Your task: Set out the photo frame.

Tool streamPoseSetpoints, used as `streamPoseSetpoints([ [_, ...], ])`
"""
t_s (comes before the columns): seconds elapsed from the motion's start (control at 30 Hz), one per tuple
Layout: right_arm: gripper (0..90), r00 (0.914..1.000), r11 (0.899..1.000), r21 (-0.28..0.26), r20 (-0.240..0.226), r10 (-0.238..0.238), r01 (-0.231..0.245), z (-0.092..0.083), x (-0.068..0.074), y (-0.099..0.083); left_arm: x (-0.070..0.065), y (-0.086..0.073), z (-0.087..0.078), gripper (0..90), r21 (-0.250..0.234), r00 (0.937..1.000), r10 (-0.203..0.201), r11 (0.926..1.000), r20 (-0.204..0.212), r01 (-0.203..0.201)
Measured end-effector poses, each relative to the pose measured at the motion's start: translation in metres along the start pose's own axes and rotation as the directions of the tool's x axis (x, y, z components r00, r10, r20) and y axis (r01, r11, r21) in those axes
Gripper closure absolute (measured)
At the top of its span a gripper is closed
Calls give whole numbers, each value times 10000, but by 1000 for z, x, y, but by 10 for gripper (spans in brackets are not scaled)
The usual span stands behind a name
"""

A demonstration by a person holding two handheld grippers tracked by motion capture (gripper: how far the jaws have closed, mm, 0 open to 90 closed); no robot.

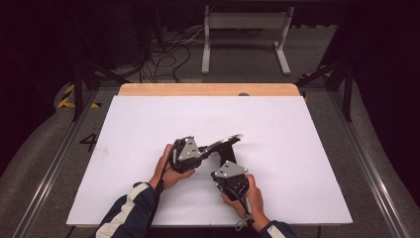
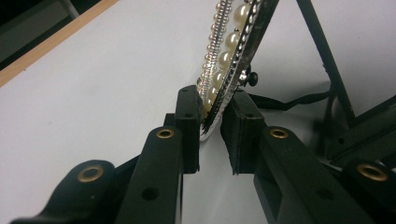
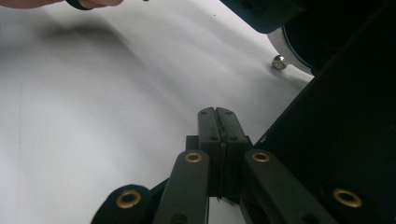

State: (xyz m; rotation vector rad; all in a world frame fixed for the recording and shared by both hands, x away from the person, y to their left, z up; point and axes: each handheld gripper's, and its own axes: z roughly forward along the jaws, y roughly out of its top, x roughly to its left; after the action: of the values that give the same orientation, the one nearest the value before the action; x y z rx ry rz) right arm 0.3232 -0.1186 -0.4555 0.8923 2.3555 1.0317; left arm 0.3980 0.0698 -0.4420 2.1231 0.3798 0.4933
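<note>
Left hand-held gripper (image 2: pixel 211 135): jaws pinching lower edge of pearl-trimmed frame (image 2: pixel 233 42), pads against both faces; frame tilted, lifted off white surface (image 1: pixel 148 124), pointing toward 2 o'clock in high view.

Right hand-held gripper (image 3: pixel 218 122): jaws closed flat together, nothing visible between; sits at 5 o'clock of left one, beside frame's black back stand (image 2: pixel 322 51).

Judged progress: frame gripped and raised, stand swung out; setting frame upright on surface not yet done.
</note>
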Motion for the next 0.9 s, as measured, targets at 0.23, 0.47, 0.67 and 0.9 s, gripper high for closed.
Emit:
streamPoseSetpoints([
  [0.23, 900, 9999, 9999, 45, 6, 119, -120, -1, -4, -1, -4, 2, -2, 785, 246, 9991, 380, 9990, -210, -375],
  [0.47, 900, 9993, 9993, 27, 51, 366, -366, -3, -12, -4, -9, 4, -4, 790, 396, 9982, 551, 9977, -227, -542],
  [0.67, 900, 9981, 9982, 25, 118, 604, -604, -6, -20, -7, -14, 6, -6, 790, 425, 9979, 619, 9972, -174, -612],
  [0.9, 900, 9960, 9961, -42, 162, 878, -877, -11, -31, -11, -19, 9, -6, 788, 426, 9971, 748, 9963, -152, -741],
])
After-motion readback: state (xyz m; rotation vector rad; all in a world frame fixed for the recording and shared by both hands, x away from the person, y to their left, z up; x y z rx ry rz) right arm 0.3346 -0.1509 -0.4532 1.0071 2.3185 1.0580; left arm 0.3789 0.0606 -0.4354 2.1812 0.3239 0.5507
